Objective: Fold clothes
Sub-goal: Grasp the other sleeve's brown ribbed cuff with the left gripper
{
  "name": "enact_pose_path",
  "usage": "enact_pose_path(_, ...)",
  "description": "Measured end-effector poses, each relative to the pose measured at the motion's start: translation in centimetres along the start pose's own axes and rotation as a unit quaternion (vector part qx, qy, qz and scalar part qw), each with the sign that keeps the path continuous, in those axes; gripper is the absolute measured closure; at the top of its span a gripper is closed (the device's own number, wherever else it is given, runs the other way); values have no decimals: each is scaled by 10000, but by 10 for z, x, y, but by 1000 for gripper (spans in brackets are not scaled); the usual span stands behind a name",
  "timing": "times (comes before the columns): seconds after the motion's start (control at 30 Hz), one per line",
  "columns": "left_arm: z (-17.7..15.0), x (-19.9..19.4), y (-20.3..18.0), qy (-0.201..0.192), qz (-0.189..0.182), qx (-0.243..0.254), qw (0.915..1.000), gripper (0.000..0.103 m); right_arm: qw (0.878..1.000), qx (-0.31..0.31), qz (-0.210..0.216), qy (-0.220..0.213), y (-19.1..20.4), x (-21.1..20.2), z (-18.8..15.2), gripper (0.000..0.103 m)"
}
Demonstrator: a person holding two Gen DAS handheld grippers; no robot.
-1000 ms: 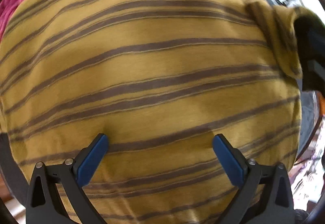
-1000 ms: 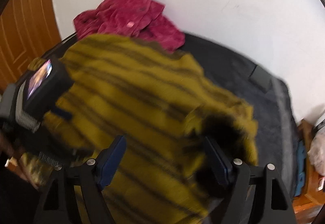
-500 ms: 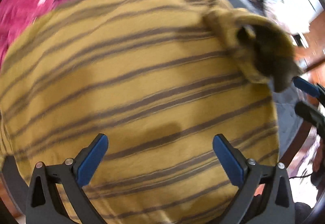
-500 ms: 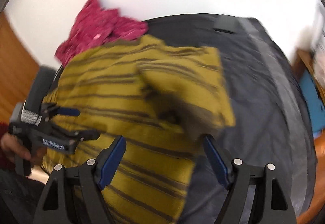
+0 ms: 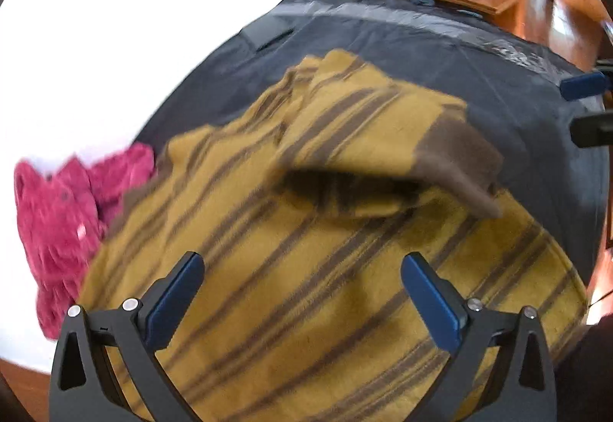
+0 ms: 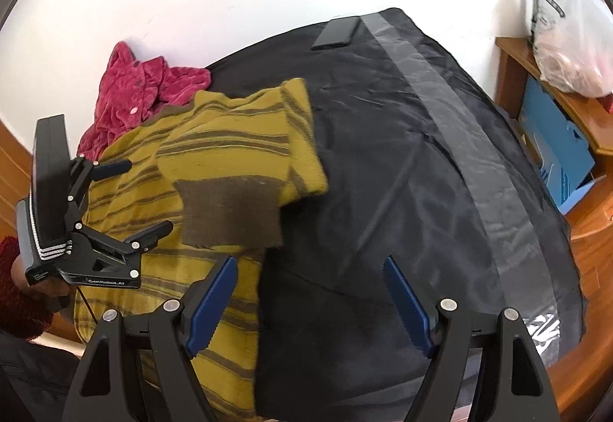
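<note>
Sweater: my mustard striped sweater [image 6: 214, 169] lies on the dark bed cover [image 6: 421, 161], one sleeve with its brown cuff [image 6: 230, 211] folded across the body.
Left claw [image 5: 302, 291]: jaws wide, empty, hanging right over the sweater's body.
Right claw [image 6: 310, 303]: jaws wide, nothing between them, mostly over bare cover.
Key relation: from my right claw the sweater lies to the left, the cuff just ahead of the left finger; its long axis runs away toward the red garment [image 6: 141, 92].
Nearer hand: I judge the left, already above the cloth.
</note>
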State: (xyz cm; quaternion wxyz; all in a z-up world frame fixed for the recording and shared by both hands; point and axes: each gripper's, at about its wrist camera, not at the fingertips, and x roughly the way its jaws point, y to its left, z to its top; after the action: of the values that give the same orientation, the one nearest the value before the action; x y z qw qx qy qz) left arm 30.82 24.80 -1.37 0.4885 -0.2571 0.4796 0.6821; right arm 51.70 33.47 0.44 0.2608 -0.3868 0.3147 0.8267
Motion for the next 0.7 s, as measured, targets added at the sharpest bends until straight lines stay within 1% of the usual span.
enact_pose_path(0.07,14,-2,-17,-144,124,208,9996,0,10000,55,40,-30,-8,-1,-1,23)
enact_pose_path(0.17,29,10,-34,-273,552,642,9960,0,9999,99,91,-56,-19,-4,-1,23)
enact_pose_path(0.23,37,11,-40,-328,715,838,9934,0,9999,102,108,-58,-24,-5,-2,23)
enact_pose_path(0.37,45,8,-54,-540,775,1325,9867,0,9998,179,104,-18,-37,-5,-5,23)
enact_pose_path(0.43,45,14,-62,-576,827,1676,9807,0,9996,270,103,-12,-44,-4,-6,23)
enact_pose_path(0.5,44,20,-69,-545,806,1960,9758,2,9994,332,115,-18,-49,-5,-7,23)
enact_pose_path(0.53,45,24,-70,-505,750,2088,9738,9,9993,337,132,-26,-52,-6,-7,23)
enact_pose_path(0.57,48,28,-69,-461,658,2162,9730,25,9994,320,129,-35,-52,-6,-7,23)
enact_pose_path(0.6,51,29,-71,-389,510,2186,9737,34,9995,302,125,-45,-53,-7,-7,23)
enact_pose_path(0.67,61,36,-65,-189,152,2031,9789,65,9996,252,89,-65,-53,-8,-6,23)
enact_pose_path(0.7,67,40,-57,-114,-49,1852,9826,71,9997,241,79,-74,-52,-8,-6,23)
